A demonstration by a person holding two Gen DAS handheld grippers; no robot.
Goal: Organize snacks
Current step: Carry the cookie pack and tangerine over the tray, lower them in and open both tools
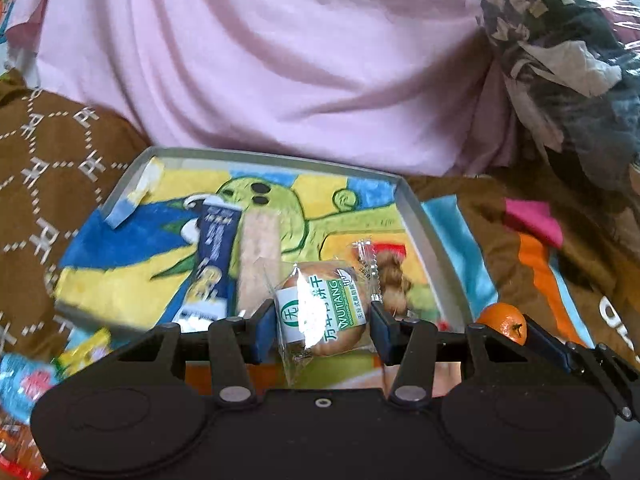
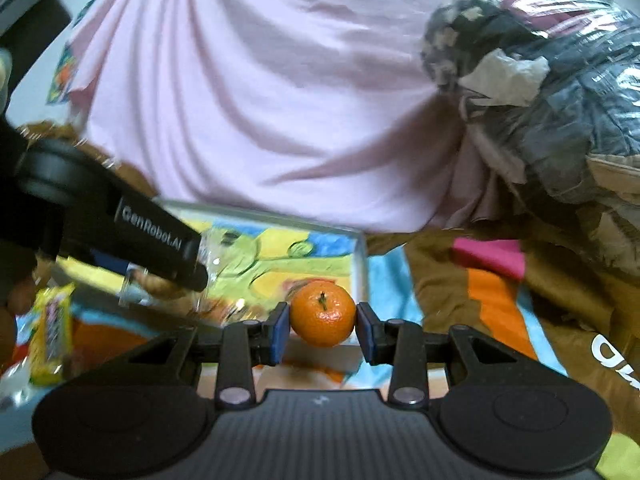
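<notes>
Left gripper (image 1: 322, 322) clamped on a clear-wrapped round biscuit (image 1: 326, 312), green-and-white label reading WUTANG; blue pads press the wrapper on both sides. Biscuit held above the near end of the tray (image 1: 416, 208). Right gripper (image 2: 322, 330) clamped on a small orange mandarin (image 2: 322, 309), stem facing the camera, both pads touching its sides. Mandarin held just off the tray's right wall; in the left wrist view it shows at right, beside the tray's near right corner.

Tray: shallow, grey rim, colourful cartoon print on the floor. Inside it: blue snack pack (image 1: 212, 264) lying lengthwise, pale wafer-like bar (image 1: 258, 256) touching its right side, twisted brown pastry in clear wrap (image 1: 390, 280) near the right wall. A small pale piece (image 1: 136, 196) leans on the left wall.

Outside the tray, near left: yellow packet (image 2: 50, 332), more wrapped snacks, blurred. All on a brown patterned blanket (image 1: 48, 152). Behind: pink cloth (image 1: 280, 60), clear plastic bag of dark fabric (image 1: 560, 48) at right.
</notes>
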